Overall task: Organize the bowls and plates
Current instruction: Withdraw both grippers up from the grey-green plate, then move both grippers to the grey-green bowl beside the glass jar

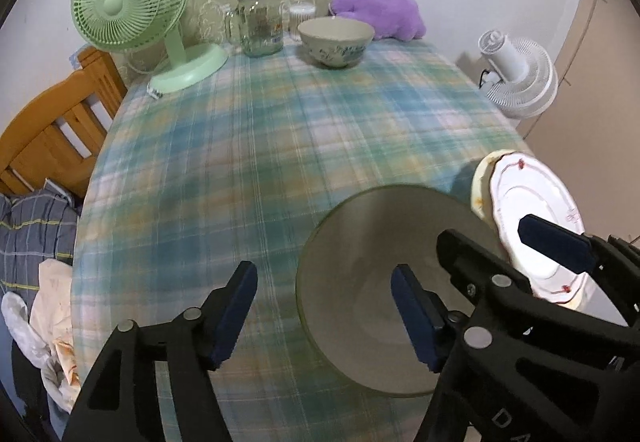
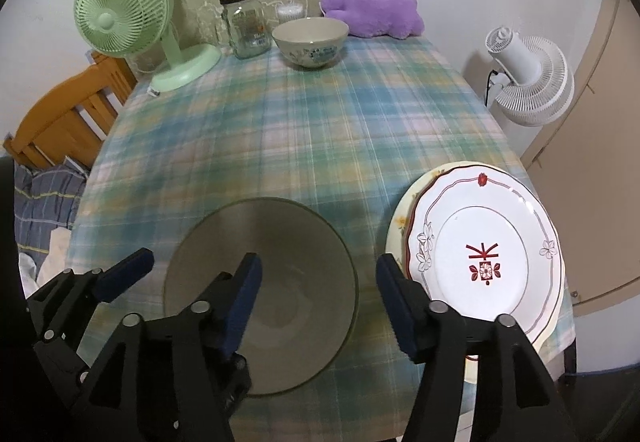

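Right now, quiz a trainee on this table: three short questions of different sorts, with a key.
1. True or false: the left gripper is clamped on the rim of the grey bowl.
2. Multiple choice: what lies under the white plate with the red emblem? A) the bare tablecloth B) a cream plate C) the grey bowl
3. Fill in: the floral bowl at the far end stands between the glass jar and the purple ____.

Key: 1 false, its jaws stand open astride the rim. 2 B, the cream plate. 3 plush toy.
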